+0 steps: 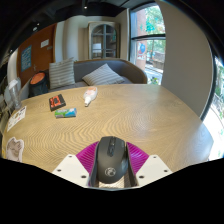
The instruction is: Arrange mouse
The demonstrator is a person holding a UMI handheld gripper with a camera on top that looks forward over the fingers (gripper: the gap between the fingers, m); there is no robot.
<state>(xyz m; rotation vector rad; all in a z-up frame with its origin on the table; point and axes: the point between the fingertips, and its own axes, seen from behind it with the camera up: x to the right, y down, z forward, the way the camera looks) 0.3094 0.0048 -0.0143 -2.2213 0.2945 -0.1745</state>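
- Right now the gripper [111,172] has a black mouse [110,160] between its two fingers, w/ the magenta pads [86,155] close against both sides of it.
- Fingers narrow, clamped on the mouse; no gap visible either side.
- Mouse points away from the camera, scroll wheel line running down its middle, small logo at the near end.
- Can't tell if the mouse is lifted or resting on the table [150,115]; its underside is hidden.
- Table is round, light wood grain, fills most of the view beyond the fingers.
- Far side of the table, left of centre: a dark flat item w/ red on it [56,101], too small to identify.
- Just nearer than that, a small teal/green item [65,113], lying flat.
- Right of those, well apart from the mouse: a whitish object [89,96], shape unclear.
- At the table's left edge: pale papers or cards [15,118] and a white item [14,150] nearer the fingers.
- Beyond the table: grey sofa [95,72] w/ light cushions.
- Behind the sofa: a cabinet w/ glass doors [102,40].
- Windows [148,40] to the right, w/ greenery outside.
- Orange-brown wall panel [38,48] at far left.
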